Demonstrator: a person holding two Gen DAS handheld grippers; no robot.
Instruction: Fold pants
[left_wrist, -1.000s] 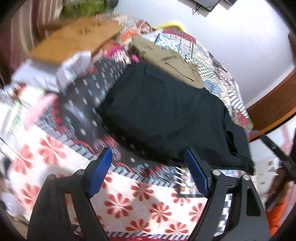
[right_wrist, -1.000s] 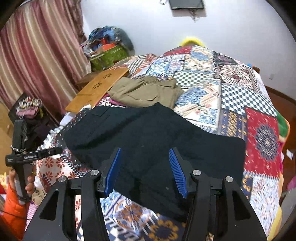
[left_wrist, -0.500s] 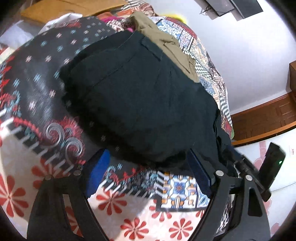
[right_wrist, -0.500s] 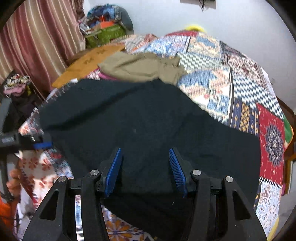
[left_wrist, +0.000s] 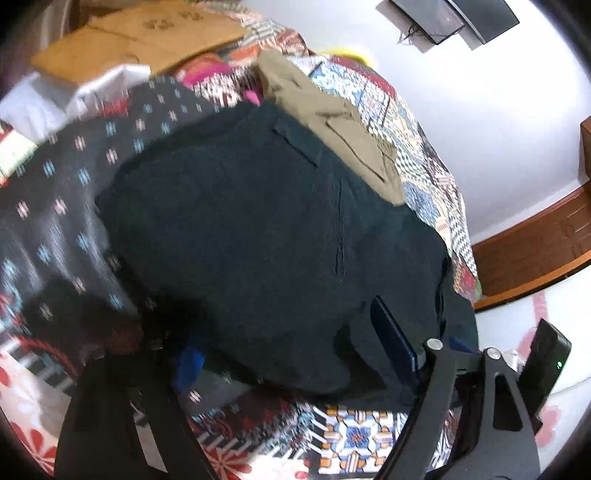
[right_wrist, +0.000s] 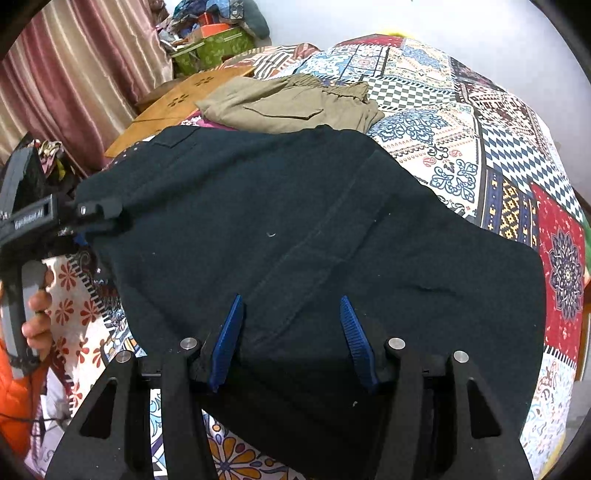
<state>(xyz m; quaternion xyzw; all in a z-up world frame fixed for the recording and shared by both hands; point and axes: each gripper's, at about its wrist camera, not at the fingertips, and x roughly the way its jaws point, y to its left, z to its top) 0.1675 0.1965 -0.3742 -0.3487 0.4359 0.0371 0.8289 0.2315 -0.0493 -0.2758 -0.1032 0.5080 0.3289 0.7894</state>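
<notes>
Dark navy pants (left_wrist: 258, 229) lie spread on a patchwork bedspread (right_wrist: 461, 122); they also fill the right wrist view (right_wrist: 314, 229). My left gripper (left_wrist: 291, 339) is open, its blue pads straddling the pants' near edge. In the right wrist view the left gripper (right_wrist: 92, 218) sits at the pants' left corner. My right gripper (right_wrist: 290, 325) is open, low over the pants' near edge, its blue pads either side of a seam.
Folded khaki pants (right_wrist: 291, 105) lie just beyond the dark pants, also in the left wrist view (left_wrist: 332, 125). A wooden board (right_wrist: 177, 103) and a green basket (right_wrist: 218, 48) are at the far left. Curtains (right_wrist: 74, 74) hang on the left.
Both grippers have moved forward and down onto the dark pants. The left gripper's pads now straddle the near edge; the right gripper sits lower over the fabric.
</notes>
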